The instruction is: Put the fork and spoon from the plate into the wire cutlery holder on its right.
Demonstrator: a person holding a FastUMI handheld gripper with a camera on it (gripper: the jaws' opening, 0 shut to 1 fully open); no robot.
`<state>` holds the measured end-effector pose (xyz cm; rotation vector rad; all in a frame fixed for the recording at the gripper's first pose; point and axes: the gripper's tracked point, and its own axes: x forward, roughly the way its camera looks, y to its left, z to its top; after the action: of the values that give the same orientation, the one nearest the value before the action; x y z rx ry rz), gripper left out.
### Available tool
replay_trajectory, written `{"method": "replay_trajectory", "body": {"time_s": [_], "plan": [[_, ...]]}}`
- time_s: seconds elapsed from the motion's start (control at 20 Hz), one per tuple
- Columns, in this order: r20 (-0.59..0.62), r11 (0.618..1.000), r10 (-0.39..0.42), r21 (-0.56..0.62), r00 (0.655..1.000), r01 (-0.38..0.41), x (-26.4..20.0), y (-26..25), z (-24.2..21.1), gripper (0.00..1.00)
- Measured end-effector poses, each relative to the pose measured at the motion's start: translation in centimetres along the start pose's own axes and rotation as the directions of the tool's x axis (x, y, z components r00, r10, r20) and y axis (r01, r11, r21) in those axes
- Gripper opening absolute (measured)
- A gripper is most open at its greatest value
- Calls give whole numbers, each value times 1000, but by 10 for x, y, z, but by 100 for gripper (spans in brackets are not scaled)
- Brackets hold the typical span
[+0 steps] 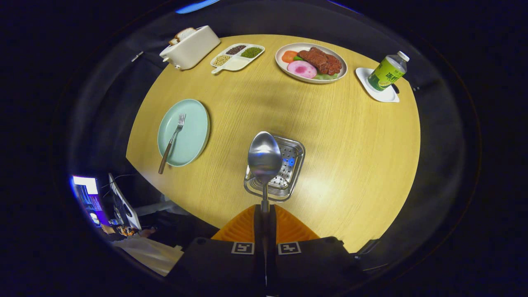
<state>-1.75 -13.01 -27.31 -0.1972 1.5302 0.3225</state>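
The gripper [264, 214] has its two orange fingers [241, 229] pressed together on the thin handle of the spoon [264, 159], which stands up ahead of them with its bowl uppermost. The spoon's bowl hangs over the wire cutlery holder [293, 163], a square metal basket with a perforated bottom that sits on the round wooden table [350, 136] just ahead of the fingers; how high the spoon is above the holder is hard to judge from this angle. To the left of the holder, apart from it, lies the pale green plate [192, 132] with the fork [172, 142] resting on it, tines pointing away and its brown handle reaching past the plate's near rim. Beyond, along the table's far side, stand a white toaster [192, 47] with bread in it, a divided tray of beans [237, 56], a plate of food [311, 62], and a green bottle [387, 71] on a white coaster [383, 95].
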Motion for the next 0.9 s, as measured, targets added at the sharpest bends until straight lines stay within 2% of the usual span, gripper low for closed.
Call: {"method": "replay_trajectory", "body": {"time_s": [0.4, 0.7, 0.8, 0.85, 0.9], "plan": [[-120, 1000, -6, -11, 993, 5, 21, -14, 1, 7], [-121, 1000, -3, -2, 993, 3, 27, -14, 7, 12], [-109, 1000, 2, -16, 994, -4, 25, -11, 8, 20], [-96, 1000, 1, -28, 995, -3, 21, -11, 10, 34], [-83, 999, 6, -36, 997, -9, 19, -8, 11, 41]]}}
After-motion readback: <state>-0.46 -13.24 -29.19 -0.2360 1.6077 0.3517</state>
